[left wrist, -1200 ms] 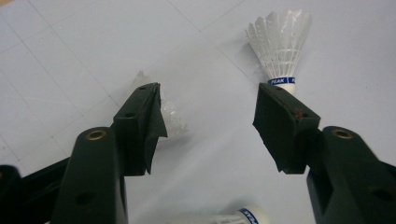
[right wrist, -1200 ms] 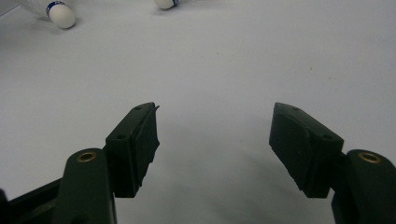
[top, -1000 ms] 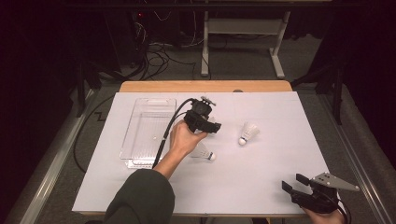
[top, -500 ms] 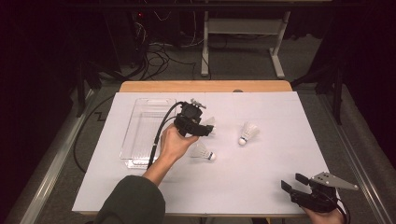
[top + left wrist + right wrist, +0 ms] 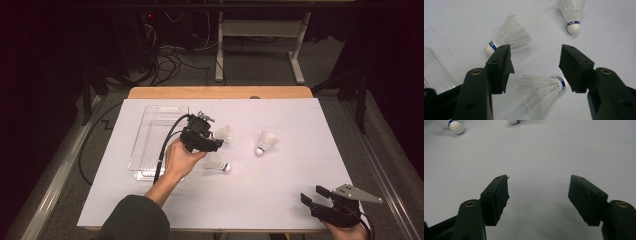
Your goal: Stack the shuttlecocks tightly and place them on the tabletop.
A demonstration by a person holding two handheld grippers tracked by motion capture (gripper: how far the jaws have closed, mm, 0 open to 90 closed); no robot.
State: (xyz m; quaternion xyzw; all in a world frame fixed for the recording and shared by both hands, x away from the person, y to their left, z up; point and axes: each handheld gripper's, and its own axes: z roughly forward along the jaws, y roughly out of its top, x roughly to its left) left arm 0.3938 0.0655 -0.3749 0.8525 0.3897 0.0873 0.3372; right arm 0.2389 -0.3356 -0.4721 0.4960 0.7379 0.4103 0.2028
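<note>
White shuttlecock (image 5: 541,92) below, between open left gripper (image 5: 535,62) jaws (untouched)

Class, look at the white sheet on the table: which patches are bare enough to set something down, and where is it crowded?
Free: the wide strip between the near shuttlecock and the right claw; the far right of the white sheet beyond the right-hand shuttlecock. Crowded: the middle left, where the clear tray, the open left claw and the far shuttlecock cluster.
</note>
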